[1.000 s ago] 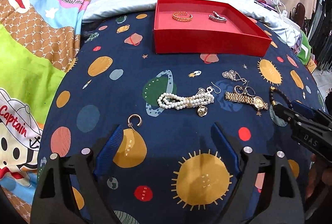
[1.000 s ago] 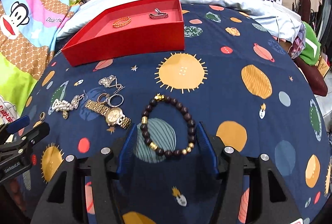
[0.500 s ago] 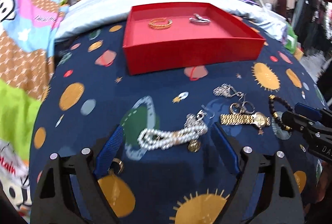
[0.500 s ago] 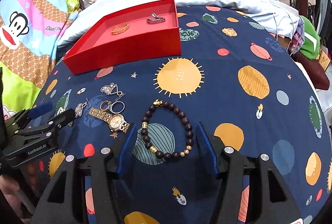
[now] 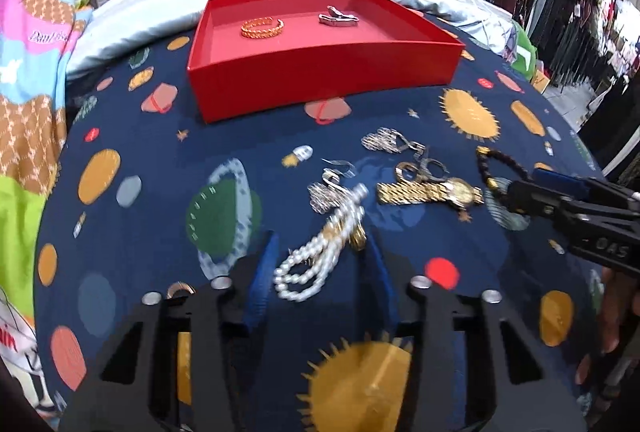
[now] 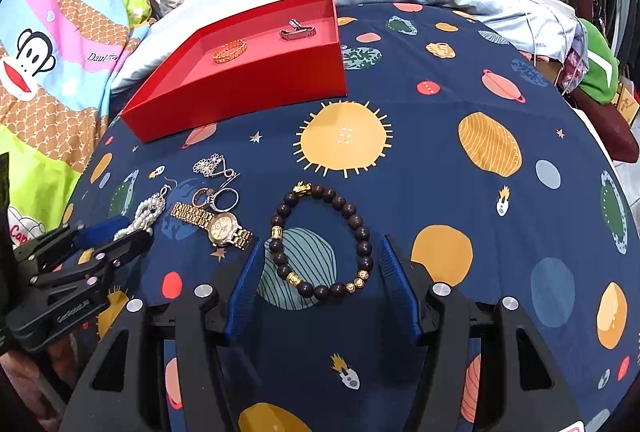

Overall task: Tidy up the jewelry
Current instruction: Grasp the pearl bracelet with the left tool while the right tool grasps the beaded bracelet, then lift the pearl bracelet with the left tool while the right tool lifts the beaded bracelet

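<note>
Now: white pearl strand (image 5: 320, 256) being enclosed by closing left gripper (image 5: 318, 264) fingers; lift, carry to red cardboard tray (image 5: 320, 71) at twelve o'clock needed. Right gripper (image 6: 320, 272) fingers released around dark beaded bracelet (image 6: 320, 240), untouched.

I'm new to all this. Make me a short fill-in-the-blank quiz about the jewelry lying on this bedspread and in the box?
1. The shallow red cardboard box already holds a braided gold ring and a ____ clip.
2. The white pearl bracelet lies between the closing jaws of the ____ gripper.
3. The dark wooden bead bracelet lies between the blue pads of the ____ gripper.
4. The gold wristwatch rests on the ____ space-print bedspread.

Missing words: silver; left; right; navy
</note>
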Available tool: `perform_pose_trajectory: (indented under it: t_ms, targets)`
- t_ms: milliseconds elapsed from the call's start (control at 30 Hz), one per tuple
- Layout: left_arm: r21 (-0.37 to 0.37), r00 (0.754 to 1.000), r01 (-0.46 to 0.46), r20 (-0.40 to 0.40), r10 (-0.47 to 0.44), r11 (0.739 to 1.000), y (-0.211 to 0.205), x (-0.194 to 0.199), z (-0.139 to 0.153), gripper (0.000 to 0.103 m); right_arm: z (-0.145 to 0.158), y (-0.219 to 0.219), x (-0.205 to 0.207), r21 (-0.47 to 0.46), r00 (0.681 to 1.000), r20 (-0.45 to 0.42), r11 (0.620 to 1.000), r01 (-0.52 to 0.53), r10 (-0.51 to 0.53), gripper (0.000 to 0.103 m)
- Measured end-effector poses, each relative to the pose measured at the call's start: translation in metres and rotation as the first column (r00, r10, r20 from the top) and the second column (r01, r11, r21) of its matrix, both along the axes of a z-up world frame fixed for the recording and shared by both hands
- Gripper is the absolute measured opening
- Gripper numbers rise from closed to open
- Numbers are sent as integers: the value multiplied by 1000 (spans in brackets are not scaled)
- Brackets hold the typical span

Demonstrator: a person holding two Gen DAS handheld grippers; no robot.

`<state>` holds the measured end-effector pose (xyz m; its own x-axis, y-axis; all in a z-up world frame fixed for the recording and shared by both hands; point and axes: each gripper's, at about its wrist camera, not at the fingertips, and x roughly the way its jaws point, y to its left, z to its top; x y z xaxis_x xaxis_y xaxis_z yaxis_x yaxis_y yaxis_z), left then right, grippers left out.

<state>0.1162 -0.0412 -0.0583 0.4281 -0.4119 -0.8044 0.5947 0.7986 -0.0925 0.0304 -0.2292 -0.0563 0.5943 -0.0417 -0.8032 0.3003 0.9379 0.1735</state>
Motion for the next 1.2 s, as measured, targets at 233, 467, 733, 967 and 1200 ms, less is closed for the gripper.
perform_pose_trajectory:
  t_ms: [233, 467, 733, 967, 1200]
  targets:
    - [-67, 997, -23, -76, 18, 997, -6, -8, 2, 20, -1, 1, 3, -20, 1000, 3, 1000, -15, 15, 59]
    - [-81, 996, -37, -84, 30, 996, -16, -10, 2, 18, -2, 8, 7, -83, 999, -6, 996, -36, 35, 54]
    - [-87, 994, -54, -97, 45, 995, -13, -20, 3, 17, -2, 8, 3, -107, 999, -10, 993, -44, 43, 15]
    - [-109, 992, -77, -110, 65, 991, -6, -27, 7, 17, 6, 9, -5, -67, 999, 21, 997, -42, 43, 0]
    - [-121, 993, -79, -100, 67, 990, -2, -32, 16, 17, 5, 3, -6, -28, 999, 9, 999, -35, 35, 0]
